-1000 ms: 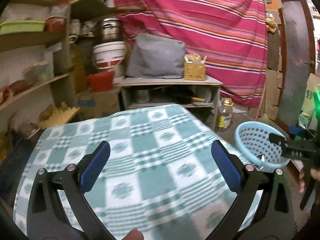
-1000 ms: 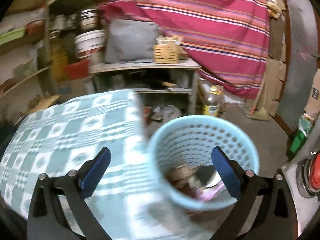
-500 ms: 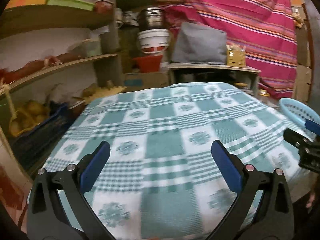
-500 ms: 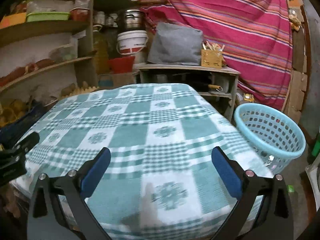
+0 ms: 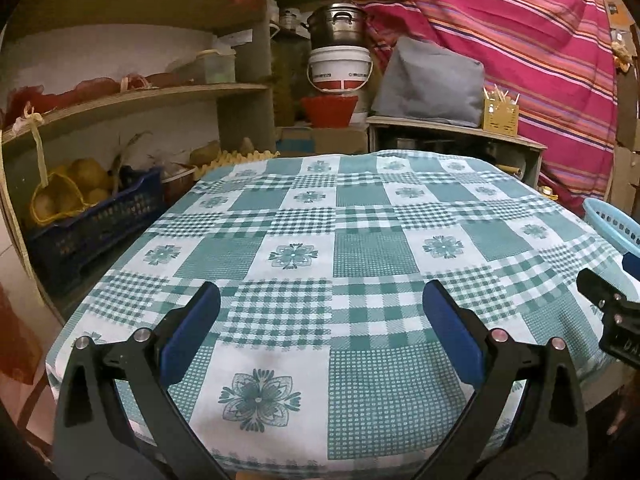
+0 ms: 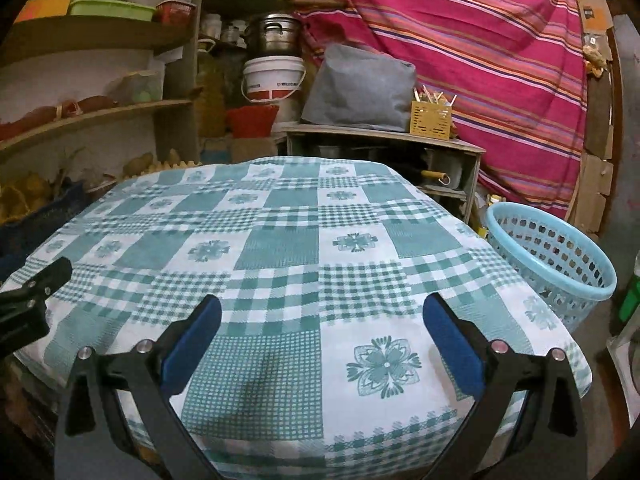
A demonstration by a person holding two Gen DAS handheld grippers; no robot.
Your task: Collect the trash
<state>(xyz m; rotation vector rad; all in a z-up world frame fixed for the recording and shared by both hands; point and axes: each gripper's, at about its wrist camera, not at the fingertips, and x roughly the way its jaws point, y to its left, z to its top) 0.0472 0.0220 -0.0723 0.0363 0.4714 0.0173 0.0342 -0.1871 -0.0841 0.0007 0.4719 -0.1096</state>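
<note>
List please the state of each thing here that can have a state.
Left gripper: open, holds nothing.
Right gripper: open, holds nothing.
Basket: upright beside the table, contents hidden.
Tablecloth: spread flat, no trash seen on it.
Pot: lid on, stands on the bucket.
Bucket: upright, closed.

We see right gripper (image 6: 320, 334) fingers (image 6: 192, 344) spread wide, nothing between, above checkered tablecloth (image 6: 280, 248) covering worktop. Light blue basket (image 6: 552, 256) stands beside worktop's right edge. Left gripper (image 6: 28, 304) pokes in at left.
</note>
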